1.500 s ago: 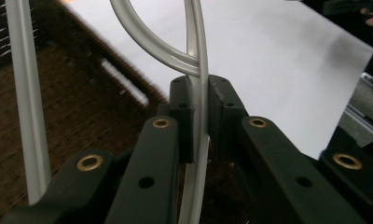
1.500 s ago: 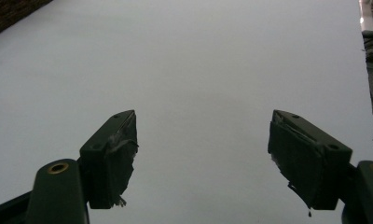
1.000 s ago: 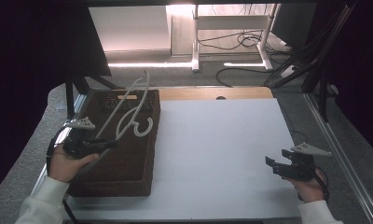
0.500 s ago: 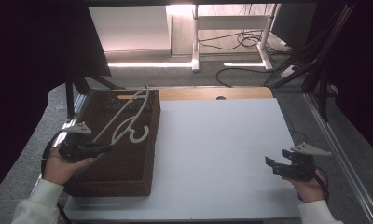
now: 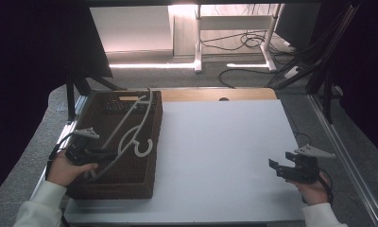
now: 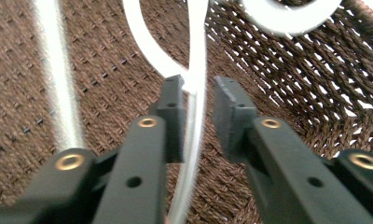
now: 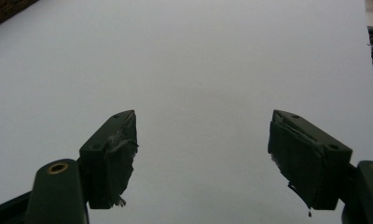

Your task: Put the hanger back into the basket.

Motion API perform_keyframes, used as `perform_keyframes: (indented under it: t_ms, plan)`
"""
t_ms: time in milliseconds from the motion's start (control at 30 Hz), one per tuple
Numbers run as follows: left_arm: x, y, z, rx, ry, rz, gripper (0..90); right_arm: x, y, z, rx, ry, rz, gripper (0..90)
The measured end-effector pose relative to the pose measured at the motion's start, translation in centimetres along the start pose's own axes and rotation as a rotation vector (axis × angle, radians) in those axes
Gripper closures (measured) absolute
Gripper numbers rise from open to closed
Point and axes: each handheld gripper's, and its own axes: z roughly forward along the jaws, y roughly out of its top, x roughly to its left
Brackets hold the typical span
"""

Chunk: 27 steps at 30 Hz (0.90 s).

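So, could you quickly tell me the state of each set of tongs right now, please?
Left tongs: jaws part-open around the white hanger, not clamped on it.
Right tongs: wide open, holding nothing.

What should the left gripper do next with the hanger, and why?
Probably close the left gripper. Its jaws straddle the white hanger bar inside the basket, with a gap showing on the right side, so the grip isn't made yet.
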Motion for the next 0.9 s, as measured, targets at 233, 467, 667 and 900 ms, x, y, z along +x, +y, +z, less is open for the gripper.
perform_keyframes:
  t_ms: [233, 467, 667, 900]
  plan:
    - [0.1, 0.0, 0.0, -0.013, 0.032, -0.014, 54.7, 0.0, 0.0, 0.0, 0.003, 0.002, -0.002, 24.5]
    - [-0.2, 0.2, 0.0, -0.031, 0.059, -0.022, 46.3, 0.1, 0.0, 0.1, 0.004, 0.001, -0.003, 24.4]
    - [-0.7, 0.8, -1.1, -0.119, 0.051, -0.042, 40.5, 0.1, 0.0, 0.1, 0.008, 0.002, -0.004, 24.3]
    - [-3.4, 2.2, -1.7, -0.193, 0.030, -0.018, 35.3, 0.1, 0.1, 0.1, 0.005, 0.006, -0.006, 24.0]
